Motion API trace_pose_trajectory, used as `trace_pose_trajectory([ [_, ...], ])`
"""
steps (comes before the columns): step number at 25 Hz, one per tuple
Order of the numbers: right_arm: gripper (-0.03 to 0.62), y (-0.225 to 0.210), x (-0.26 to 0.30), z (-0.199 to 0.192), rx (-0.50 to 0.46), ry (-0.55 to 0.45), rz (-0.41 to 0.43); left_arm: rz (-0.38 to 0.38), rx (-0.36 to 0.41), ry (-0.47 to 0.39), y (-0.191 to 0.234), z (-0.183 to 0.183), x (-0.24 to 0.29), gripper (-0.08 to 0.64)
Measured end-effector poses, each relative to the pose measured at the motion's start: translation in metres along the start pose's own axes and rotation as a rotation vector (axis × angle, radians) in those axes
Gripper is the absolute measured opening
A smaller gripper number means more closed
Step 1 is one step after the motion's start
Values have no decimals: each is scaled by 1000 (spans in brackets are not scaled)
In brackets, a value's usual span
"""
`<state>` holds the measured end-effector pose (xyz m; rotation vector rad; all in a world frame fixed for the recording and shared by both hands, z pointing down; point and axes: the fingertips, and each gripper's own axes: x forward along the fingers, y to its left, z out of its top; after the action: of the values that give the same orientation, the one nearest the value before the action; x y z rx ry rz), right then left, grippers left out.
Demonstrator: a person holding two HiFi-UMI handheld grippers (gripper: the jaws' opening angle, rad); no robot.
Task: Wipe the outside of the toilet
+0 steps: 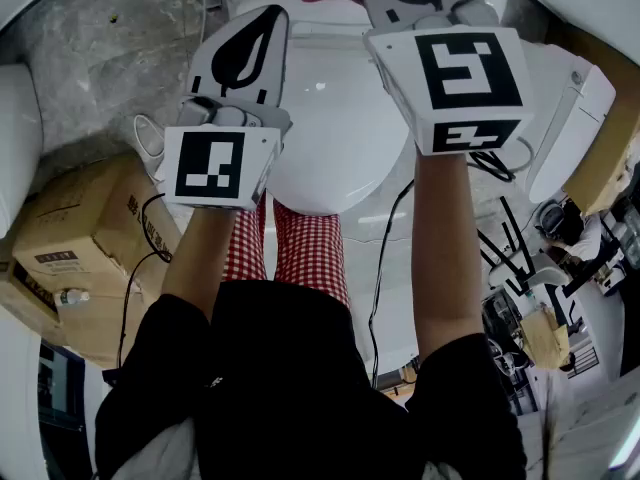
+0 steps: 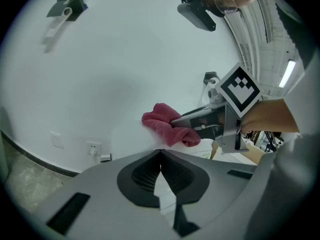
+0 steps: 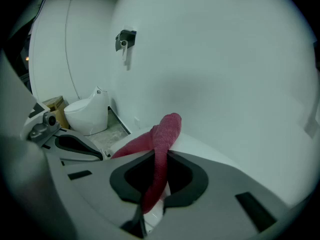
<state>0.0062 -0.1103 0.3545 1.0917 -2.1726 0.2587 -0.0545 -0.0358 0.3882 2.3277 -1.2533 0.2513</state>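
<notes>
Right hand-held gripper (image 3: 160, 156): jaws clamped on a red cloth (image 3: 167, 128). One fold of cloth between the pads, running down past them; the rest bunched beyond the tips on a white top surface. In the head view, placed at the top centre of the frame, cloth at the very top edge, over the rear part of the toilet (image 1: 330, 128).

Left hand-held gripper (image 2: 160, 153): jaws together, tips touching, nothing between them. In the head view, placed just left of the right unit, over the left side of the toilet lid. Contact with the lid: cannot tell. Well apart from the cloth, which shows above and to the right of the tips in the left gripper view.

Toilet: white, lid down, centre of the head view, directly above the person's red-checked trousers (image 1: 300, 253). White wall (image 2: 125, 59) behind it, carrying a wall socket (image 2: 92, 148) at the lower left of the left gripper view.

Marker cubes: left marker cube (image 1: 215, 165) at centre left, right marker cube (image 1: 465, 78) at upper right, each ahead of a bare forearm.

Surroundings: cardboard box (image 1: 80, 238) at the left edge on the grey stone floor (image 1: 110, 58); black cable (image 1: 385, 258) trailing down just right of the trousers; second white toilet (image 3: 87, 114) at the left of the right gripper view, standing against the wall.
</notes>
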Motion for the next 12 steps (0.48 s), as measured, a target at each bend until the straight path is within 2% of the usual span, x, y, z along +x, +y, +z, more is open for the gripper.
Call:
trace_pose_trajectory([
  [12, 54, -33, -17, -17, 14, -3, -67, -18, 0, 24, -16, -10, 3, 9],
])
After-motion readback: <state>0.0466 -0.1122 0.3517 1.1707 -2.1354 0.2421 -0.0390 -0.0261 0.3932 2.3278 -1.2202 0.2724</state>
